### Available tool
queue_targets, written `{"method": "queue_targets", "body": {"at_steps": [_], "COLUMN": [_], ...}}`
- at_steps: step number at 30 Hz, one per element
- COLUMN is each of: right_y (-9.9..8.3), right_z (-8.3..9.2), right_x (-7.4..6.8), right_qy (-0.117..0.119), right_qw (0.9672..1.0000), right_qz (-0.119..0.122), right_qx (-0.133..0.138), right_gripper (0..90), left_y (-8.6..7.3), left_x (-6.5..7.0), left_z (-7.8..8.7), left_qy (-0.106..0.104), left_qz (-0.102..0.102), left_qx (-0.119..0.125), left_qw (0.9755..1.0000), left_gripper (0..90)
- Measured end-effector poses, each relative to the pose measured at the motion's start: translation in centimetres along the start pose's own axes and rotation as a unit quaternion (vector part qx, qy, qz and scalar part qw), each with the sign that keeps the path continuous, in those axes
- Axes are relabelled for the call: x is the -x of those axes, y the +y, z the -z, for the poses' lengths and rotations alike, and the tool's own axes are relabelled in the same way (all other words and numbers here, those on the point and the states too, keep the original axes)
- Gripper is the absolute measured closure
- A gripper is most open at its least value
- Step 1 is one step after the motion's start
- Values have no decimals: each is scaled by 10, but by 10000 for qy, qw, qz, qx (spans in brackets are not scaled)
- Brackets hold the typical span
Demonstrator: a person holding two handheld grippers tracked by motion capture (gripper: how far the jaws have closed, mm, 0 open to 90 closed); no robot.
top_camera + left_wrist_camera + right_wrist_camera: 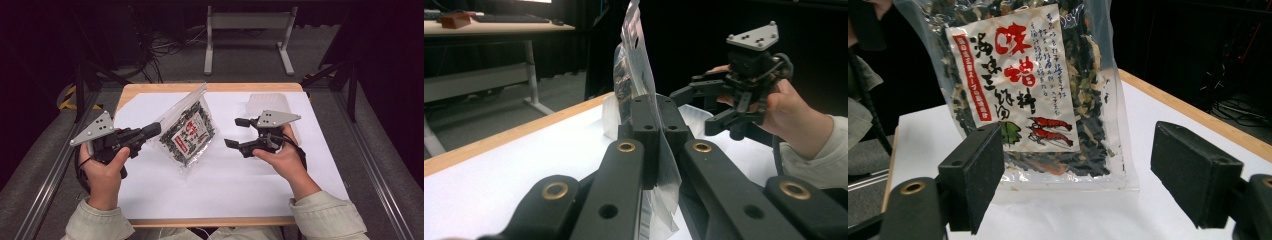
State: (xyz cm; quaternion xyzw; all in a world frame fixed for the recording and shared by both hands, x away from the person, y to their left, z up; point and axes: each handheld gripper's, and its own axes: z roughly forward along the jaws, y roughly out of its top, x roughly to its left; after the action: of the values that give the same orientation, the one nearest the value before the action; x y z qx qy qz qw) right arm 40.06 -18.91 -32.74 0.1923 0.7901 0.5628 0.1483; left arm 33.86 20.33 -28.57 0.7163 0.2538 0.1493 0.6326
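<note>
Here the white table (225, 185) carries a clear bag of dried food (187, 132), standing up with its edge pinched between the closed jaws of the left gripper (156, 129). The right gripper (236, 132) hangs just beside the bag with jaws wide apart, nothing between them.

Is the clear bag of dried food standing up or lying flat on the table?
Standing up: the left gripper clamps the bag by one edge, bottom edge on the table.
</note>
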Motion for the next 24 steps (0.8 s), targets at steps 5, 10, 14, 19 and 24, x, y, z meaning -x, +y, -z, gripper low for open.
{"method": "queue_targets", "body": {"at_steps": [5, 10, 14, 19, 24], "right_y": [8, 17, 24, 32, 37], "right_z": [-13, -23, -30, -38, -40], "right_x": [5, 10, 9, 4, 1], "right_qy": [97, 285, 388, 570, 739], "right_qw": [10000, 9995, 9991, 9981, 9966], "right_qz": [-9, -54, 16, 129, 225], "right_qx": [-5, 98, 141, 194, 281], "right_gripper": [196, 176, 162, 161, 154], "left_y": [3, 5, 7, 10, 11], "left_x": [1, 4, 7, 14, 17], "left_z": [1, 4, 5, 5, 5], "left_qy": [-14, -98, -115, -225, -308], "left_qz": [-15, -56, -137, -177, -216], "left_qx": [2, 50, 75, 64, 87], "left_qw": [10000, 9999, 9998, 9996, 9993], "left_gripper": [896, 896, 896, 896, 897]}}
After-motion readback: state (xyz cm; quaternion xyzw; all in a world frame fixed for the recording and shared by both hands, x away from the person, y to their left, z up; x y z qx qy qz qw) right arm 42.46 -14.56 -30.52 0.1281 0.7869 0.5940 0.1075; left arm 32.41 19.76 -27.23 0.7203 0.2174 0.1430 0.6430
